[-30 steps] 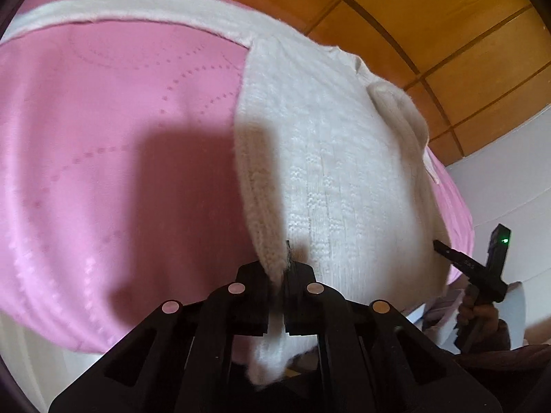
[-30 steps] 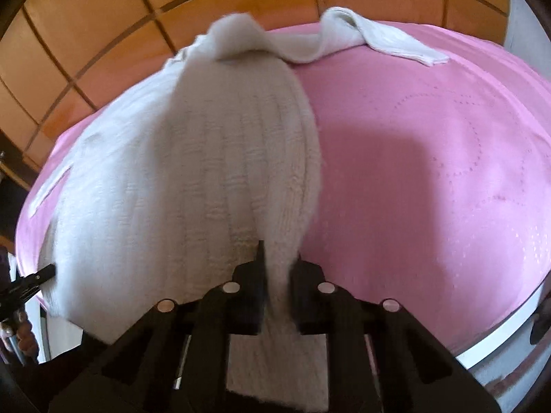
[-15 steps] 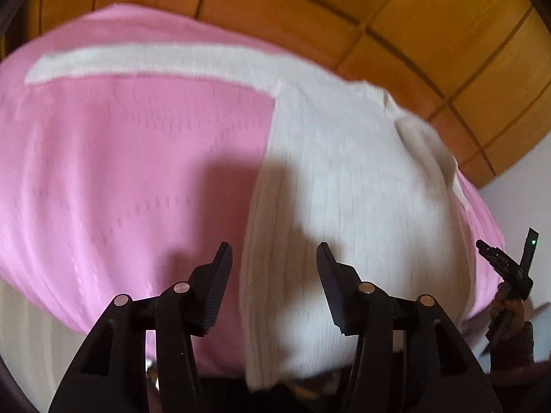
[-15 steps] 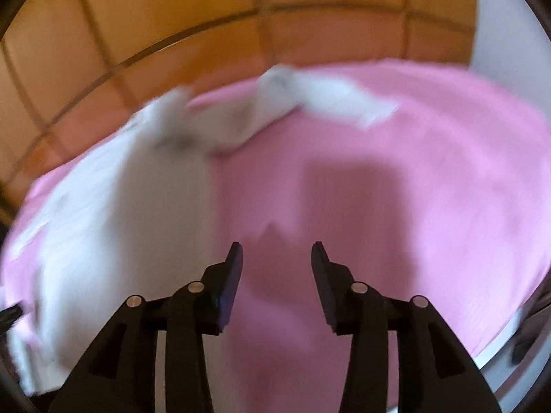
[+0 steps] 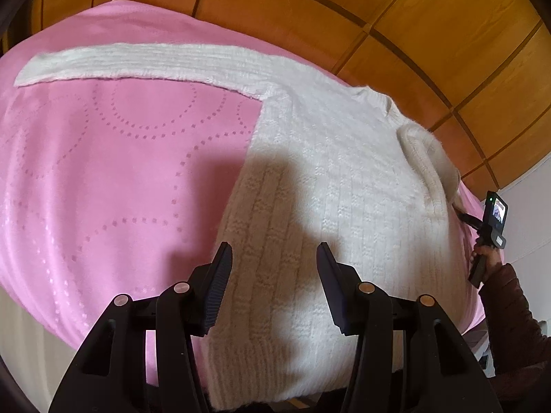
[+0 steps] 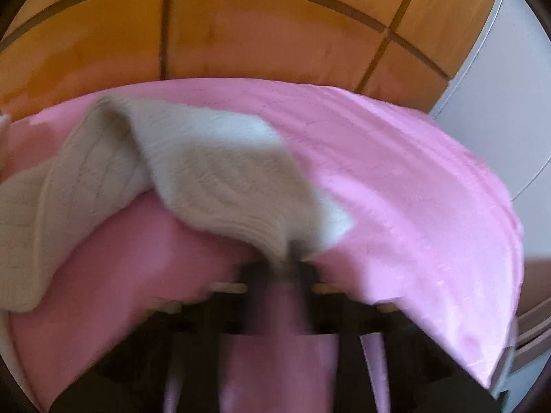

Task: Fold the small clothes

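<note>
The white knit sweater (image 5: 330,199) lies flat on the pink blanket (image 5: 113,179), with bumpy ribs running down its body and a thicker band along the bottom hem. One long sleeve (image 5: 137,63) stretches straight out to the side, reaching almost to the far corner of the blanket. The left gripper (image 5: 272,285) hangs just above the lower part of the sweater with its two black fingers spread wide apart — nothing is between them. In the right wrist view the picture is blurry, but the other sleeve (image 6: 213,172) is bunched up and lifted off the blanket, and its cuff end meets the right gripper (image 6: 289,258), whose fingers look pressed together on the cloth. The blanket has a big bare pink stretch beside the sweater, marked with rings of little dots. The sweater's hem sits right at the near edge of the blanket. Behind the blanket stands a wall of orange wooden panels (image 5: 430,34) — close to the collar. A hand (image 5: 482,258) in a dark sleeve holds the right gripper's handle at the far edge.
</note>
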`<state>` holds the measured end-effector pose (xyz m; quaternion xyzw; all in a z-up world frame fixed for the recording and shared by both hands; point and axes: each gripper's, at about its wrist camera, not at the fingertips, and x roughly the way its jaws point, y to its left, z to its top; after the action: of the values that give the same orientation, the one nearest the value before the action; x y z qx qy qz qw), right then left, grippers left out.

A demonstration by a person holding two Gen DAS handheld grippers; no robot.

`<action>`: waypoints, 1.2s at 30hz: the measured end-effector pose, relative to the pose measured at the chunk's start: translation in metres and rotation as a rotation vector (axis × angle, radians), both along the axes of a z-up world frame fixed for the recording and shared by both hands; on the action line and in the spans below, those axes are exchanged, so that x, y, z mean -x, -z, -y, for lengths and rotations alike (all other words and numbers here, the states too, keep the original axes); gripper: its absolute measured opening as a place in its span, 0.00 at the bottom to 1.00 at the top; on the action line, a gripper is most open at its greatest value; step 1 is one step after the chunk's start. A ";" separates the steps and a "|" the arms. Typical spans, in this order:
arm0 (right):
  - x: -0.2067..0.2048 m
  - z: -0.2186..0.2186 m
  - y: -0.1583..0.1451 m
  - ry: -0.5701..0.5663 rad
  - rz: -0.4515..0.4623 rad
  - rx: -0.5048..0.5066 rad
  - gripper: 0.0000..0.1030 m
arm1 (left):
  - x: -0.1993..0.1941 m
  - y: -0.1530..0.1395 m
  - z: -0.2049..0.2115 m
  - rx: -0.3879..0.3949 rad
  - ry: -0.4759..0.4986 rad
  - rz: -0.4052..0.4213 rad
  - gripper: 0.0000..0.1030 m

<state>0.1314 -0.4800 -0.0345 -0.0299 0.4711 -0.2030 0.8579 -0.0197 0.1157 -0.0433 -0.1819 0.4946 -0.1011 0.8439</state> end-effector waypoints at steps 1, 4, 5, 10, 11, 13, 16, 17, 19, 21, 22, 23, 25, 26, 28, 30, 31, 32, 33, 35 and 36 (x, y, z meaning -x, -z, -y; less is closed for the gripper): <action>0.006 0.003 -0.012 -0.006 0.024 -0.025 0.06 | -0.002 0.000 0.002 0.002 0.006 0.002 0.48; 0.033 0.004 -0.049 -0.036 0.089 0.001 0.05 | -0.009 -0.001 0.012 0.005 0.035 0.013 0.48; 0.042 0.006 -0.064 -0.041 0.114 0.004 0.05 | -0.011 -0.001 0.015 0.010 0.047 0.017 0.48; 0.094 0.022 -0.151 -0.050 0.226 -0.021 0.05 | -0.019 -0.003 0.036 0.028 0.109 0.040 0.48; 0.104 0.030 -0.167 -0.034 0.246 -0.025 0.05 | -0.020 -0.003 0.040 0.031 0.122 0.043 0.48; 0.114 0.044 -0.189 0.002 0.273 -0.020 0.05 | -0.022 -0.002 0.046 0.037 0.140 0.044 0.48; 0.116 0.073 -0.203 0.081 0.271 0.011 0.05 | -0.022 0.000 0.052 0.043 0.156 0.036 0.48; 0.115 0.081 -0.203 0.106 0.265 0.012 0.05 | -0.022 0.001 0.053 0.044 0.157 0.031 0.48; 0.101 0.111 -0.199 0.176 0.244 0.016 0.05 | -0.023 0.004 0.051 0.046 0.150 0.019 0.48; 0.087 0.136 -0.192 0.232 0.221 0.005 0.05 | -0.024 0.005 0.049 0.046 0.135 0.010 0.48; 0.079 0.151 -0.186 0.269 0.198 -0.011 0.05 | -0.025 0.005 0.047 0.048 0.124 0.005 0.48; 0.072 0.164 -0.181 0.300 0.181 -0.028 0.05 | -0.026 0.006 0.046 0.049 0.118 0.002 0.48; 0.056 0.192 -0.159 0.368 0.139 -0.049 0.05 | -0.026 0.007 0.046 0.045 0.107 -0.005 0.48; 0.055 0.199 -0.150 0.398 0.124 -0.062 0.05 | -0.027 0.007 0.046 0.043 0.106 -0.009 0.48; 0.045 0.216 -0.127 0.471 0.088 -0.094 0.09 | -0.027 0.008 0.049 0.038 0.110 -0.016 0.48; 0.052 0.224 -0.113 0.538 0.109 -0.135 0.27 | -0.026 0.008 0.055 0.029 0.122 -0.015 0.48; 0.059 0.224 -0.109 0.561 0.132 -0.153 0.59 | -0.025 0.008 0.056 0.026 0.126 -0.015 0.48; 0.064 0.225 -0.106 0.581 0.161 -0.169 0.72 | -0.024 0.007 0.058 0.020 0.132 -0.013 0.48; 0.070 0.225 -0.106 0.592 0.192 -0.183 0.76 | -0.023 0.007 0.059 0.016 0.136 -0.012 0.48; 0.082 0.216 -0.101 0.555 0.224 -0.266 0.75 | -0.023 0.007 0.059 0.011 0.136 -0.009 0.48; 0.089 0.210 -0.096 0.522 0.230 -0.336 0.75 | -0.023 0.007 0.057 0.011 0.132 -0.009 0.48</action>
<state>0.0428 -0.6901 0.0613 0.2569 0.3896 -0.3376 0.8175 0.0030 0.0584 -0.0500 -0.1538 0.5085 -0.1582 0.8323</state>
